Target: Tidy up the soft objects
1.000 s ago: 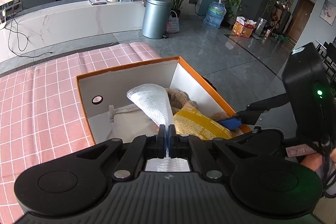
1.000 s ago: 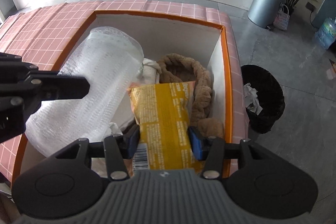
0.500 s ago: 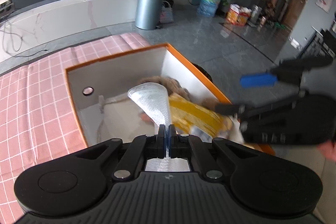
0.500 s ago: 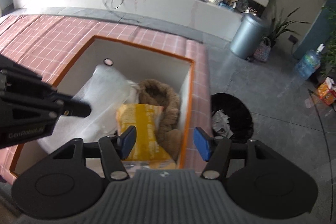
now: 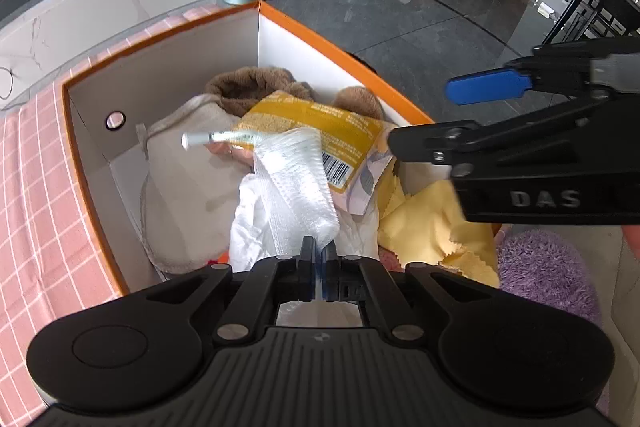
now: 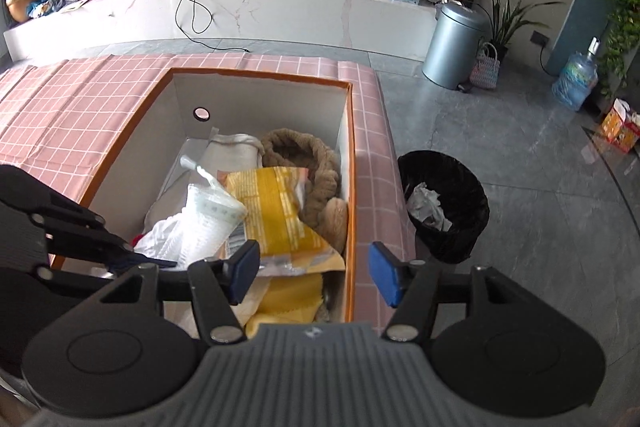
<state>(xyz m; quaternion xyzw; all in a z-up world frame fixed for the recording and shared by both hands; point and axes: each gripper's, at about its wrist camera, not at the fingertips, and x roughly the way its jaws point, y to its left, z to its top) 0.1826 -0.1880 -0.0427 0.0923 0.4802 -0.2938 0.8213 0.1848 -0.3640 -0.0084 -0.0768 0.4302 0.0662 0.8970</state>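
Table: covered by a pink checked cloth (image 6: 80, 115), with the box standing on it near the right edge.
Box: an orange-rimmed cardboard box (image 6: 256, 73) with white inner walls and a round hole in one wall; it holds all the soft things listed below.
Cream bag: a pale fabric drawstring bag (image 5: 188, 187) lying along the box's left side.
Brown plush: a fuzzy brown piece (image 6: 316, 167) at the far right corner, partly under the yellow packet.
Yellow packet: a yellow printed packet (image 6: 276, 211) lying over the middle of the pile, barcode end toward the cameras.
Yellow cloth: a zigzag-edged yellow cloth (image 5: 436, 227) at the near right of the box.
Bubble wrap: a clear sheet (image 5: 296, 187) standing up from the pile over a white plastic bag (image 5: 252, 223).
Left gripper: the left gripper (image 5: 316, 259) is clamped on the lower edge of the bubble wrap, jaws together.
Right gripper: the right gripper (image 6: 314, 275) hangs above the box's near right corner, blue pads spread wide, holding nothing.
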